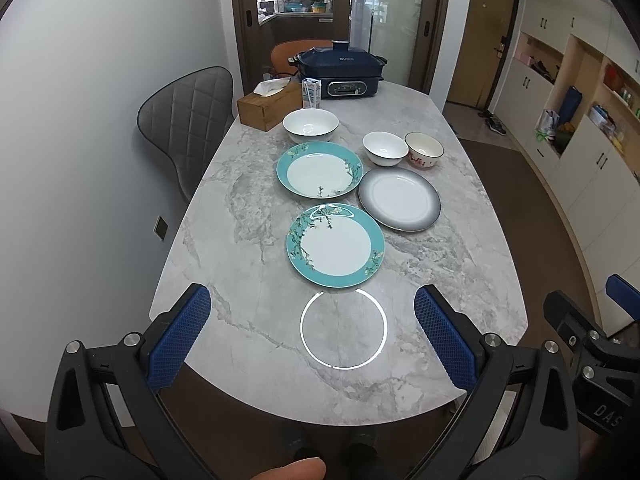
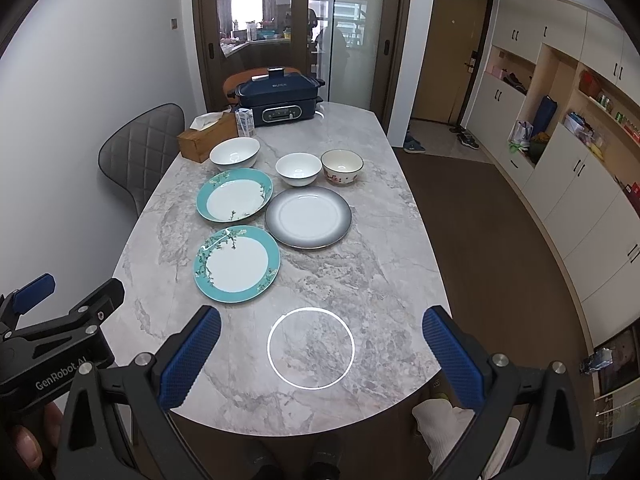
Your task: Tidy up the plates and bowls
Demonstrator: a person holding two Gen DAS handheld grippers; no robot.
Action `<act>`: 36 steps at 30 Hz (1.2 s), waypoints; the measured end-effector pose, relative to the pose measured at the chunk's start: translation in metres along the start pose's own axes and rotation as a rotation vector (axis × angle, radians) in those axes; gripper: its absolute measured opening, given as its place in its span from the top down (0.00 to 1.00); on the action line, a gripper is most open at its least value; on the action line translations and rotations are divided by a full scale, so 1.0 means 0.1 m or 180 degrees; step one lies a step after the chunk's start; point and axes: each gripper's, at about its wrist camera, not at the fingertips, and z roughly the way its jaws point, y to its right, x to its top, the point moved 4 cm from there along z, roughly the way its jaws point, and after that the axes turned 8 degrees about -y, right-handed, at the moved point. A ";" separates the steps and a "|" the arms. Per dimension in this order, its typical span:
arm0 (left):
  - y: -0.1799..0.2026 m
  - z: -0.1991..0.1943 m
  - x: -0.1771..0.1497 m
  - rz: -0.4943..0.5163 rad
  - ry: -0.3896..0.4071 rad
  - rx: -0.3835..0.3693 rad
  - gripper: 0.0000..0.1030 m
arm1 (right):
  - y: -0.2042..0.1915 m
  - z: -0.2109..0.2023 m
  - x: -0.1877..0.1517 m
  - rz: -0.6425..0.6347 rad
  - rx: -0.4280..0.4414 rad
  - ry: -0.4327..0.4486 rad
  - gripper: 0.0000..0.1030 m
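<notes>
Fingers of left gripper (image 1: 312, 336) and right gripper (image 2: 320, 354) spread, nearest teal plate (image 1: 335, 245) just ahead

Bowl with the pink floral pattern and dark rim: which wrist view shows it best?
Right wrist view: the pink floral bowl is nearer centre, its painted side facing the camera. The left wrist view shows the same bowl farther right, pattern less distinct.

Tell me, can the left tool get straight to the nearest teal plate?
Probably yes. The left tool is open and empty, and only bare marble table lies between it and the nearest teal plate.
</notes>
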 end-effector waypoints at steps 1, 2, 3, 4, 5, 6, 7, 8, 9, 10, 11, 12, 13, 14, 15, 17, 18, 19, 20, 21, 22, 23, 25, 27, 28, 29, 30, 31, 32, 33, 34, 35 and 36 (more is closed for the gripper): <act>0.00 0.01 0.00 -0.0003 0.0002 0.0000 0.00 | 0.00 0.00 0.00 0.0002 0.0000 0.0003 0.00; 0.00 0.00 0.00 -0.0003 0.0000 0.0004 0.00 | 0.00 0.00 0.00 0.0003 0.0003 0.0004 0.00; 0.00 0.01 0.04 0.0000 -0.0003 0.0000 0.00 | 0.00 0.00 0.00 0.0002 0.0005 0.0004 0.00; 0.00 0.02 0.05 -0.0002 -0.0003 0.0002 0.00 | 0.00 0.01 0.00 0.0003 0.0005 0.0003 0.00; 0.00 0.02 0.06 0.0000 -0.0003 0.0000 0.00 | 0.00 0.01 0.00 0.0004 0.0002 0.0004 0.00; -0.01 0.03 0.07 -0.0002 -0.0004 0.0001 0.00 | -0.01 0.01 0.00 0.0004 0.0005 0.0004 0.00; 0.00 0.03 0.07 -0.0001 -0.0005 0.0001 0.00 | -0.01 0.02 0.01 0.0005 0.0007 0.0000 0.00; -0.01 0.03 0.07 0.0001 -0.0005 -0.0003 0.00 | -0.01 0.02 0.01 0.0004 0.0003 -0.0001 0.00; -0.02 0.03 0.07 0.0001 -0.0005 -0.0005 0.00 | -0.01 0.02 0.01 0.0003 0.0004 0.0001 0.00; -0.02 0.03 0.07 0.0002 -0.0005 -0.0005 0.00 | -0.01 0.02 0.01 0.0004 0.0004 -0.0001 0.00; -0.02 0.04 0.08 0.0000 -0.0003 -0.0006 0.00 | -0.01 0.02 0.01 0.0005 0.0004 -0.0002 0.00; -0.02 0.04 0.08 -0.0003 -0.0002 -0.0008 0.00 | -0.02 0.02 0.01 0.0004 0.0007 -0.0001 0.00; -0.02 0.04 0.08 -0.0003 -0.0002 -0.0008 0.00 | -0.02 0.02 0.01 0.0002 0.0003 -0.0002 0.00; -0.02 0.03 0.07 -0.0002 -0.0002 -0.0004 0.00 | -0.02 0.02 0.01 0.0005 0.0001 -0.0004 0.00; -0.02 0.02 0.07 -0.0001 -0.0004 -0.0002 0.00 | -0.02 0.02 0.01 0.0006 0.0003 -0.0005 0.00; -0.02 0.02 0.07 -0.0003 -0.0004 -0.0007 0.00 | -0.02 0.02 0.01 0.0005 0.0001 -0.0004 0.00; -0.02 0.02 0.07 -0.0004 -0.0004 -0.0008 0.00 | -0.02 0.02 0.01 0.0005 0.0000 -0.0005 0.00; -0.02 0.03 0.07 -0.0004 -0.0003 -0.0008 0.00 | -0.02 0.02 0.01 0.0006 0.0002 -0.0005 0.00; -0.02 0.02 0.07 -0.0001 -0.0002 -0.0006 0.00 | -0.02 0.02 0.01 0.0006 0.0001 -0.0002 0.00; -0.02 0.03 0.07 -0.0004 -0.0002 -0.0007 0.00 | -0.02 0.02 0.01 0.0005 -0.0001 -0.0003 0.00; -0.02 0.03 0.07 -0.0005 -0.0003 -0.0007 0.00 | -0.02 0.02 0.01 0.0005 0.0000 -0.0003 0.00; -0.02 0.04 0.07 -0.0005 -0.0004 -0.0005 0.00 | -0.02 0.02 0.01 0.0005 0.0002 -0.0002 0.00; -0.02 0.03 0.07 -0.0003 -0.0002 -0.0005 0.00 | -0.02 0.02 0.02 0.0006 0.0001 -0.0007 0.00; -0.02 0.04 0.07 -0.0001 -0.0005 -0.0008 0.00 | -0.02 0.02 0.02 0.0005 0.0001 -0.0009 0.00; -0.02 0.03 0.07 0.0001 -0.0003 -0.0004 0.00 | -0.02 0.02 0.02 0.0006 -0.0001 -0.0006 0.00; -0.02 0.03 0.06 0.0000 -0.0004 -0.0008 0.00 | -0.02 0.02 0.02 0.0007 0.0001 -0.0006 0.00; -0.02 0.04 0.07 0.0000 -0.0007 -0.0010 0.00 | -0.02 0.03 0.02 0.0007 0.0003 -0.0007 0.00; -0.02 0.03 0.08 0.0001 -0.0005 -0.0009 0.00 | -0.02 0.02 0.02 0.0006 0.0003 -0.0007 0.00; -0.02 0.02 0.07 0.0001 -0.0003 -0.0010 0.00 | -0.02 0.03 0.02 0.0006 0.0000 -0.0006 0.00; -0.02 0.02 0.07 0.0001 -0.0004 -0.0010 0.00 | -0.02 0.02 0.02 0.0008 0.0000 -0.0006 0.00; -0.01 0.03 0.07 0.0002 -0.0004 -0.0011 0.00 | -0.02 0.02 0.02 0.0008 0.0003 -0.0008 0.00; -0.01 0.03 0.08 0.0002 -0.0003 -0.0011 0.00 | -0.02 0.02 0.02 0.0007 0.0002 -0.0007 0.00; 0.00 0.04 0.09 0.0004 -0.0004 -0.0012 0.00 | -0.02 0.02 0.02 0.0008 0.0000 -0.0007 0.00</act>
